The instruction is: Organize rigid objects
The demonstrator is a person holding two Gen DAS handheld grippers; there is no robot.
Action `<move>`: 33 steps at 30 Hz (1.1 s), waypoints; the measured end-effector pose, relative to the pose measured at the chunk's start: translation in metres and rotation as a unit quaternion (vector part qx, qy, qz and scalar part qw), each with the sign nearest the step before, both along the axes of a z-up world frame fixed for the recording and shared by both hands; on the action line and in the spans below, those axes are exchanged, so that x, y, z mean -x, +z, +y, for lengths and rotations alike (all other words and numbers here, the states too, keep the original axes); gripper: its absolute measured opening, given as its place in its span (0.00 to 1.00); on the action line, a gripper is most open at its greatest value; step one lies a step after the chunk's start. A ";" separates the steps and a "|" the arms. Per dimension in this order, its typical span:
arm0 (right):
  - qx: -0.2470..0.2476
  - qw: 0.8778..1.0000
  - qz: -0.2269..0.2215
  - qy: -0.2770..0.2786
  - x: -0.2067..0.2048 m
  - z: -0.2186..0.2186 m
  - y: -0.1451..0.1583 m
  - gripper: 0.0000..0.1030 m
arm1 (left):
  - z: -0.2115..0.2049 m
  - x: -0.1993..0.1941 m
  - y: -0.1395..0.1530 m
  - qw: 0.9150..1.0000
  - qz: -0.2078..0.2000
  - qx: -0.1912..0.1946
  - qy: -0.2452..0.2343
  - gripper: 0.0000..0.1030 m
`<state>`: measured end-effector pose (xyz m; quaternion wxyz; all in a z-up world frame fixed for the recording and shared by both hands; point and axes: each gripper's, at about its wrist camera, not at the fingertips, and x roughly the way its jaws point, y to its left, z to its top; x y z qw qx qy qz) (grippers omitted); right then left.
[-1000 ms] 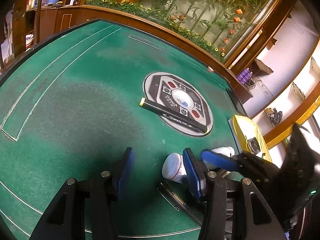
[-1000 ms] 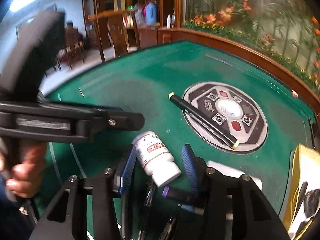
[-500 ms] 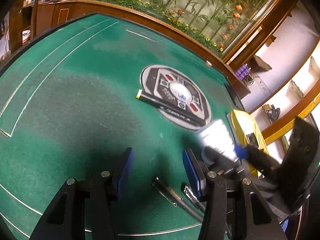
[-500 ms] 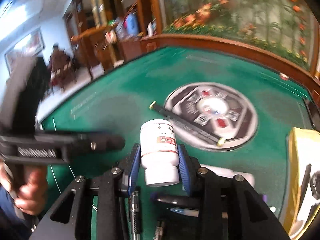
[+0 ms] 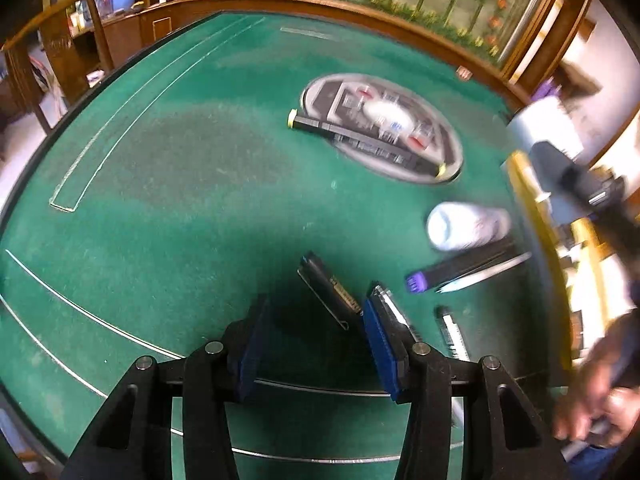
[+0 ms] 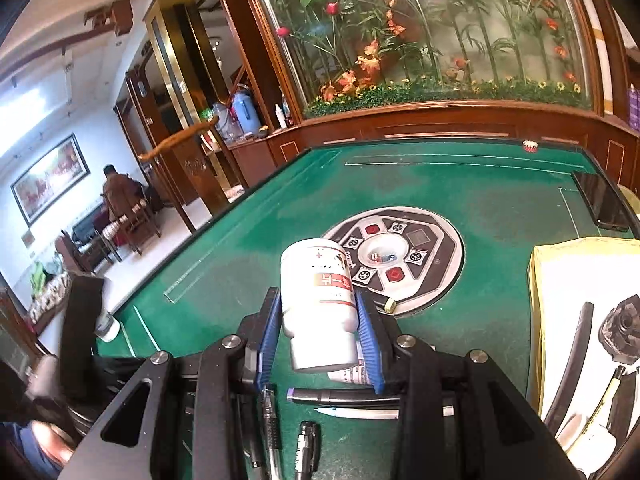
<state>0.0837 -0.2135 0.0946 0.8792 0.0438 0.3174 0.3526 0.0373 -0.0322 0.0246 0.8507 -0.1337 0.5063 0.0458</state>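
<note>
Green felt covers the mahjong table [image 6: 460, 196], with a round control panel [image 6: 400, 260] at its centre and a glass wall of artificial flowers behind. On the right edge sits a yellow tray [image 6: 538, 280] lined white, holding dark tools.

A white pill bottle [image 6: 318, 304] with a red label band stands nearly upright, cap end down, clamped between the 2 blue pads of the right gripper [image 6: 318, 336], lifted clear of the felt. The jaws are narrowed onto its sides. Below it lie a second white bottle [image 5: 468, 226] on its side, a purple-capped marker [image 6: 344, 396], a white pen [image 6: 360, 414] and 2 dark pens [image 6: 270, 412].

In the left wrist view, the left gripper [image 5: 316, 344] points steeply down at the felt, its jaws about half apart and empty; a black clip pen [image 5: 330, 292] lies just ahead between them. A long black marker [image 5: 364, 140] with yellow ends rests across the panel's near edge. A blurred hand [image 5: 600, 396] grips the other handle at lower right.
</note>
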 end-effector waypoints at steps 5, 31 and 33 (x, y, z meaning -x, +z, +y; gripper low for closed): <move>-0.019 1.000 0.001 0.004 0.002 -0.006 0.005 0.34 | -0.011 -0.002 -0.001 0.999 0.001 -0.044 -0.006 0.33; -0.002 0.999 0.008 0.049 0.017 0.022 -0.003 0.35 | 0.029 0.014 0.002 0.999 -0.043 -0.005 -0.025 0.12; 0.004 0.999 0.011 0.053 0.018 0.026 -0.006 0.35 | 0.029 0.015 0.005 0.998 -0.049 -0.006 -0.025 0.12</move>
